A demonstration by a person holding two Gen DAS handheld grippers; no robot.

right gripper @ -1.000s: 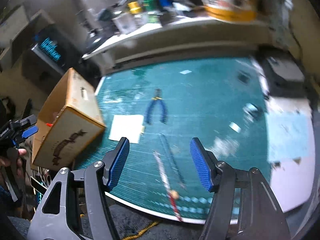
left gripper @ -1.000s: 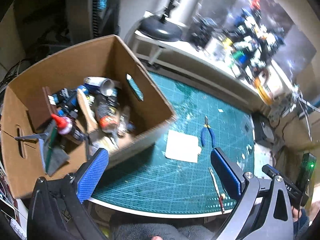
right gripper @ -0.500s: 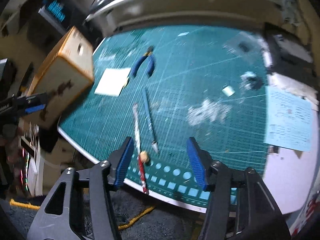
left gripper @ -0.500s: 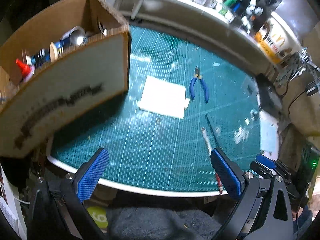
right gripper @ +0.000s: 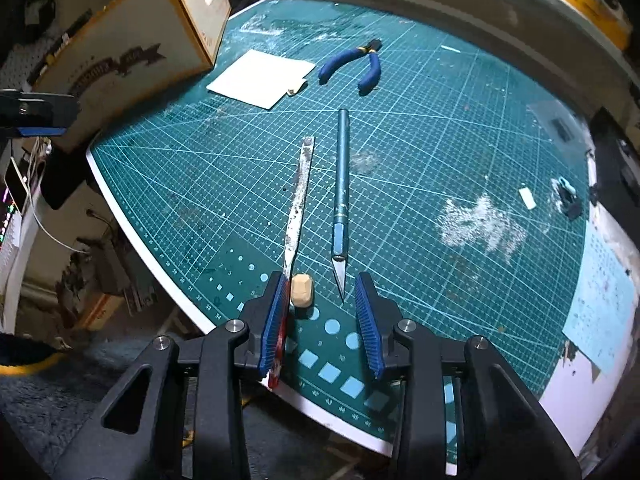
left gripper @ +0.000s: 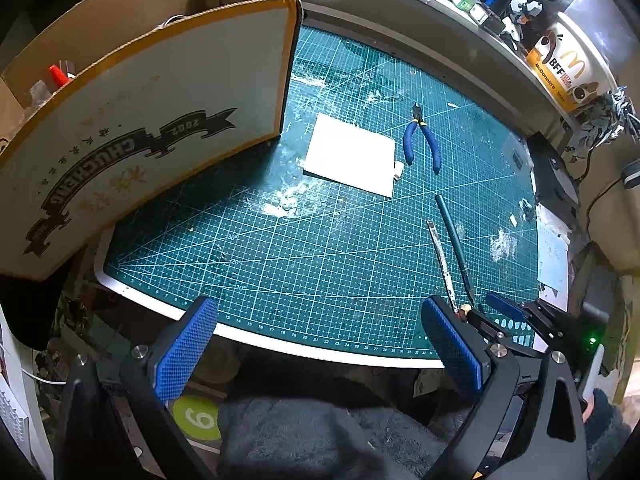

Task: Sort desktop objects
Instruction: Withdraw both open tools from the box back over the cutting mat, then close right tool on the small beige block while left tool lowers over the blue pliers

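Observation:
On the green cutting mat (right gripper: 420, 128) lie a teal craft knife (right gripper: 342, 184), a paint-stained flat tool (right gripper: 298, 204) with a red handle, a small tan block (right gripper: 301, 290), blue pliers (right gripper: 356, 64) and a white sheet (right gripper: 262, 78). My right gripper (right gripper: 322, 320) is open, low at the mat's near edge; its jaws straddle the tan block and the knife tip, and the left pad lies against the flat tool. My left gripper (left gripper: 316, 348) is open and empty off the mat's front edge. The cardboard box (left gripper: 132, 128) stands at the mat's left; knife (left gripper: 456, 240) and pliers (left gripper: 422, 140) show there too.
A cluttered shelf with a McDonald's tub (left gripper: 568, 68) runs along the back. A black device (left gripper: 554, 176) and a light blue paper (right gripper: 604, 312) lie at the mat's right side. White residue (right gripper: 480, 220) smears the mat. A grey cloth (left gripper: 320, 440) lies below the table edge.
My right gripper has dropped and moved forward onto the near edge, its jaws narrower around the tan block and knife tip. My left gripper has pulled back and lowered, away from the box.

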